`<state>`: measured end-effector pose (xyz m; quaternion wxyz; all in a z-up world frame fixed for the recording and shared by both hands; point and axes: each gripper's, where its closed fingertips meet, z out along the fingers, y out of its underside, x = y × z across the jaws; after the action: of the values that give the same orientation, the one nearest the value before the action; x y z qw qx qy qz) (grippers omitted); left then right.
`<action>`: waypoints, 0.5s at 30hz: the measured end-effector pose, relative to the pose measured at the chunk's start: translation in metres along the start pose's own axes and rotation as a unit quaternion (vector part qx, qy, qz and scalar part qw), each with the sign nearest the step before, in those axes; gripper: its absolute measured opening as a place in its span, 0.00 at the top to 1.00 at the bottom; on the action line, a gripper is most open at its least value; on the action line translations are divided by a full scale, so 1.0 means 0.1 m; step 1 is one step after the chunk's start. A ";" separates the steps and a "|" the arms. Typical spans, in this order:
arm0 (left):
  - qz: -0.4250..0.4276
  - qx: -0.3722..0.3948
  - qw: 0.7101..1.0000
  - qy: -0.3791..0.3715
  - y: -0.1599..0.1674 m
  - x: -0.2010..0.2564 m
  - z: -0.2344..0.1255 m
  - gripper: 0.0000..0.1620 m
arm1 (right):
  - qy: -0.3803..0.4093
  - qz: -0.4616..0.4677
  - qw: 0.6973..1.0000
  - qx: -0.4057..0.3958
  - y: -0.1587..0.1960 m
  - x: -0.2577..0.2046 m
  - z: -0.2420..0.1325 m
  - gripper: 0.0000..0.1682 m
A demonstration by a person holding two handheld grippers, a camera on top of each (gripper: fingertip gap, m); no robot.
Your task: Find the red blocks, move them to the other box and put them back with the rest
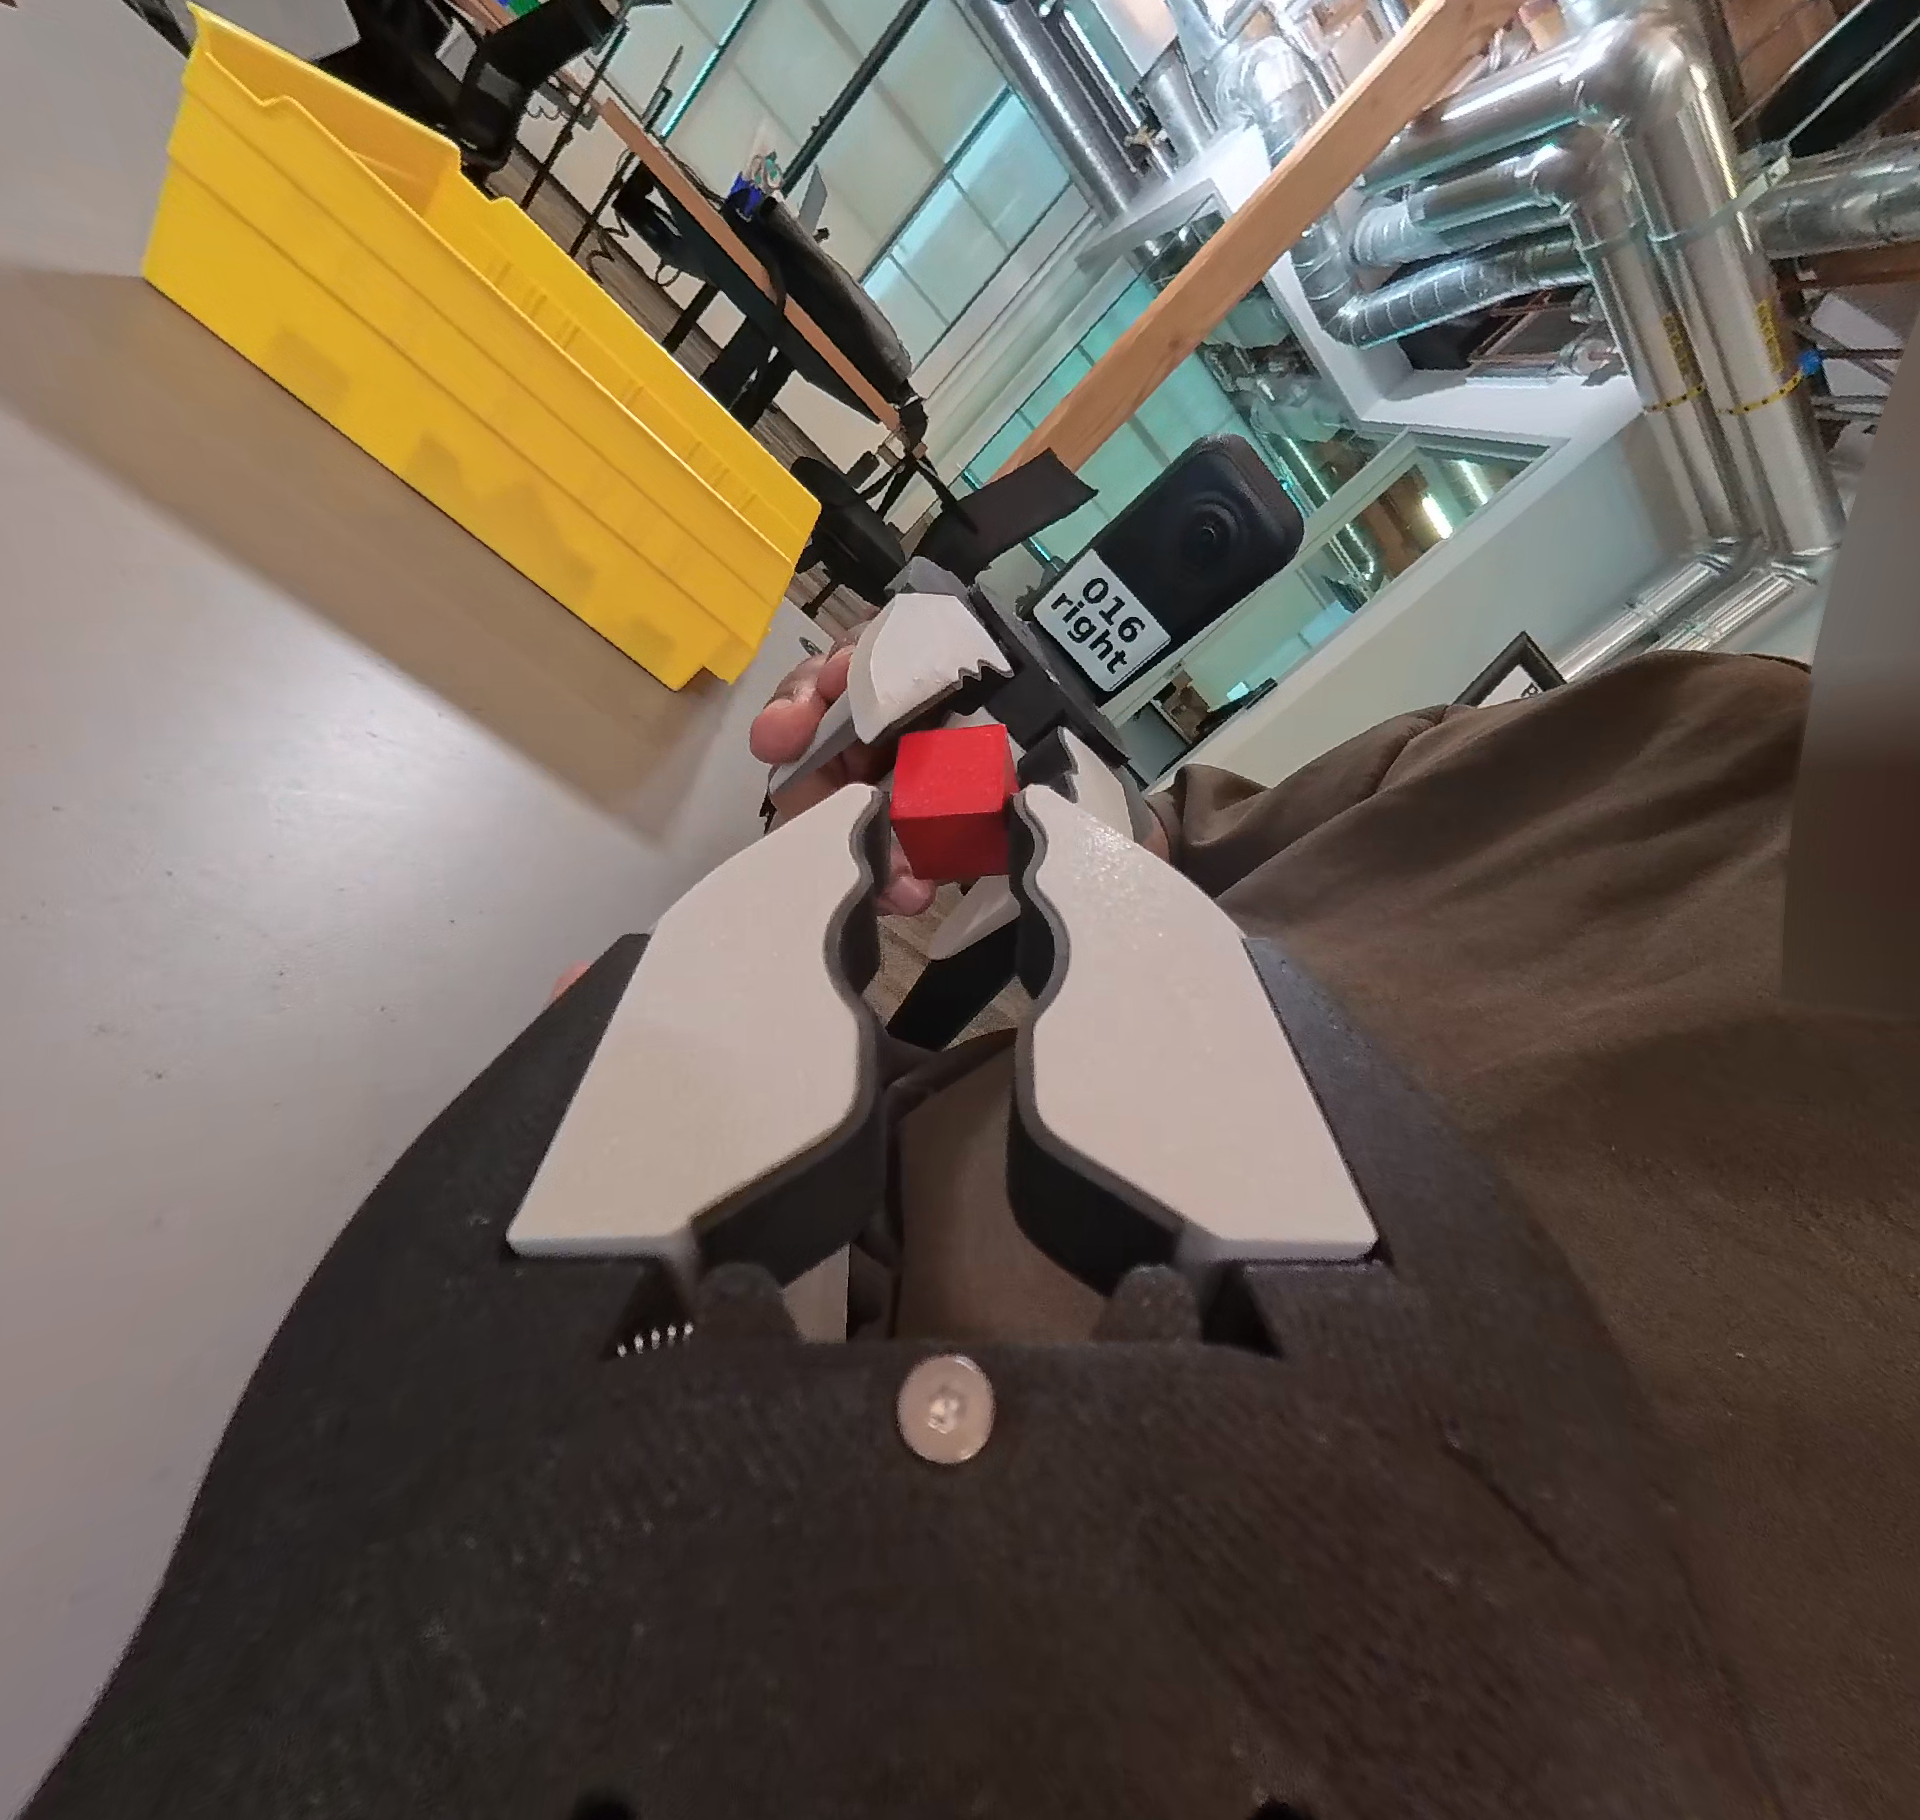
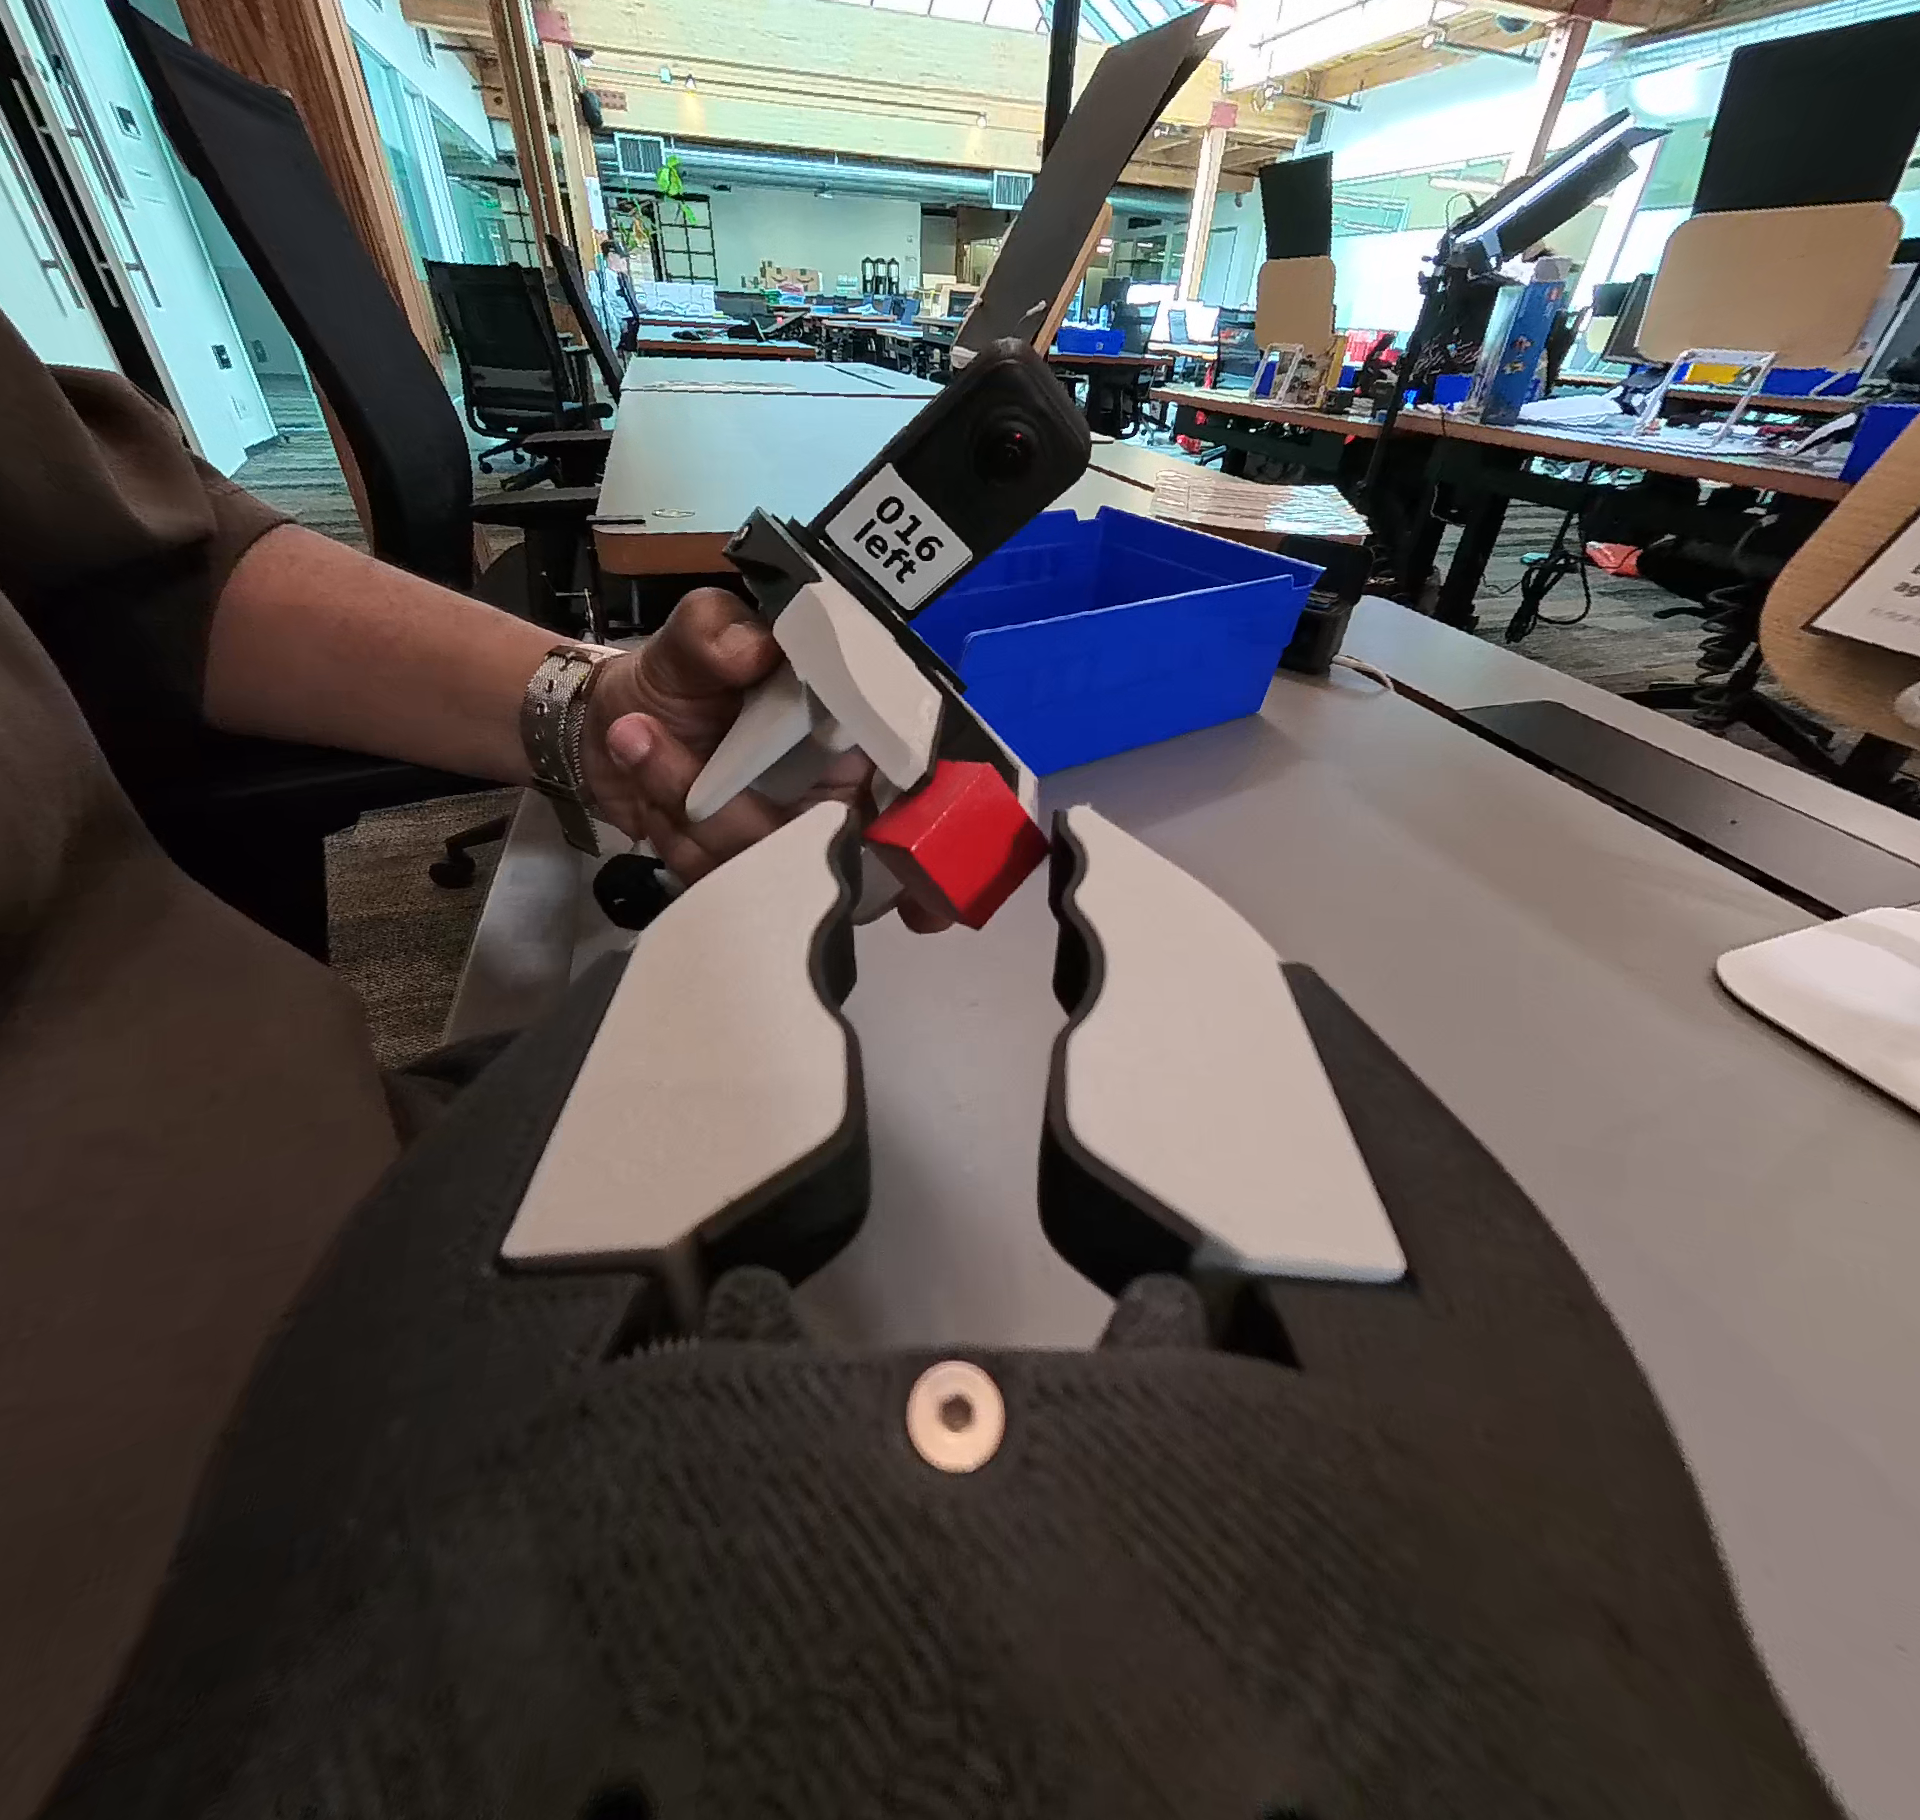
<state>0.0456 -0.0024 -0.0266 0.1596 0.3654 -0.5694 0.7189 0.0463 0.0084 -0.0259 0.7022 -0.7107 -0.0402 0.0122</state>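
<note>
While the two tools meet nose to nose above the grey desk [image 2: 1455, 939], a red block [image 1: 951, 820] sits right at the meeting point, up in the air and clear of both bins. From the left wrist view, the left tool [image 1: 951, 814] has its grey tips closed in against the block's two sides, clenched on it. The right tool [image 2: 951, 835], seen from its own camera, stands spread, its tips flanking the block with a visible gap on the right side, so it looks released. How the left tool's tips bear on the block is hard to read from the right view, where its body hides them. A hand [image 2: 675, 731] with a wristwatch [image 2: 561, 721] grips the left tool's handle; part of the fingers is hidden behind the trigger. The blue bin [image 2: 1122, 658] rests on the desk behind the tools, partly covered by the left tool's camera, its floor out of sight. The yellow bin [image 1: 447, 357] sits tilted in frame in the left view; its contents cannot be seen from this low angle.
</note>
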 end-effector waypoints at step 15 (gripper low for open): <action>0.013 0.000 0.999 -0.051 -0.01 -0.13 -0.04 0.71 | 0.461 -0.128 0.875 0.071 -0.97 1.54 -2.04 0.79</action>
<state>0.0535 0.0040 -0.0356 0.1207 0.3939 -0.5816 0.7014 0.2106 -0.1821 0.0797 0.6854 -0.5723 0.1986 -0.4041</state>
